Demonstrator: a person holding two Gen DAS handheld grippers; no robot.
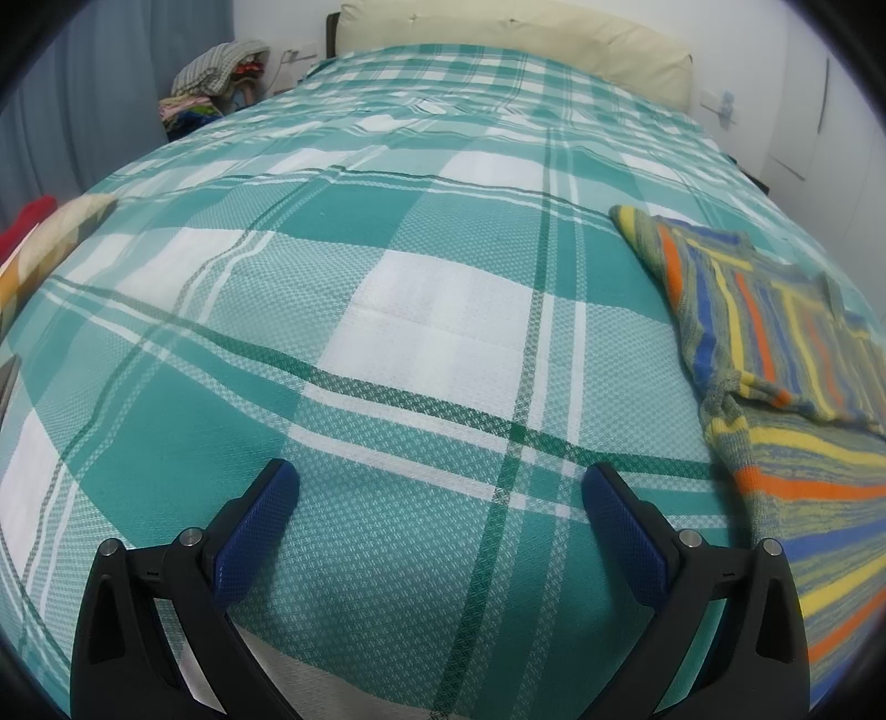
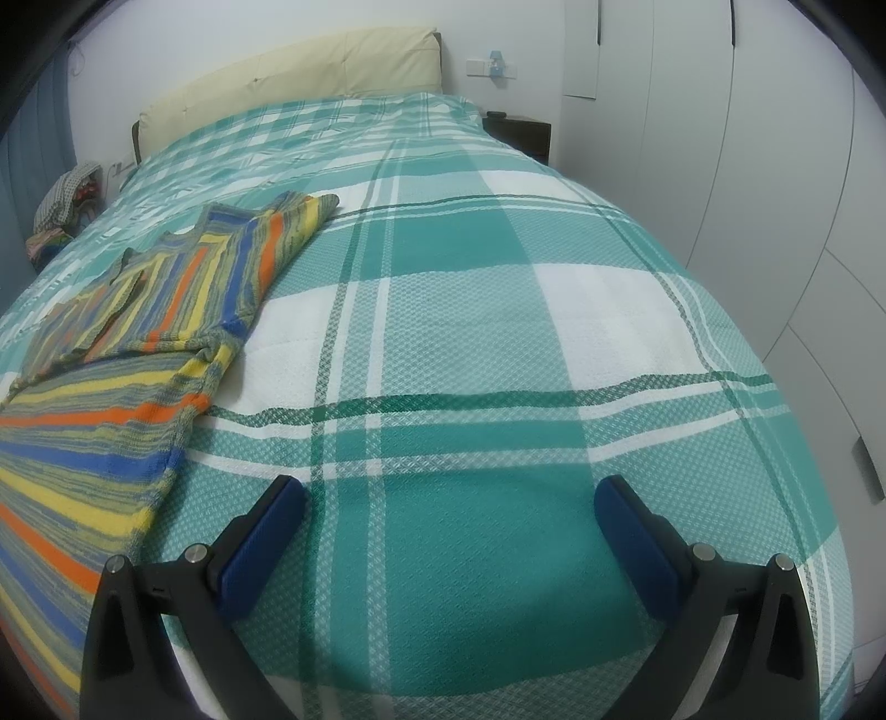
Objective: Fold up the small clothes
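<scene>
A striped knit garment (image 1: 775, 343) in orange, yellow, blue and grey lies flat on the green and white plaid bed cover (image 1: 387, 288), with its upper part folded over the lower part. It lies right of my left gripper (image 1: 440, 490), which is open and empty just above the cover. In the right wrist view the same garment (image 2: 138, 343) lies to the left of my right gripper (image 2: 448, 501), which is also open and empty above the cover (image 2: 498, 332). Neither gripper touches the garment.
A cream headboard (image 1: 515, 39) stands at the far end of the bed. A pile of clothes (image 1: 216, 83) sits beside the bed at the far left. White wardrobe doors (image 2: 775, 166) and a dark nightstand (image 2: 518, 135) stand to the right of the bed.
</scene>
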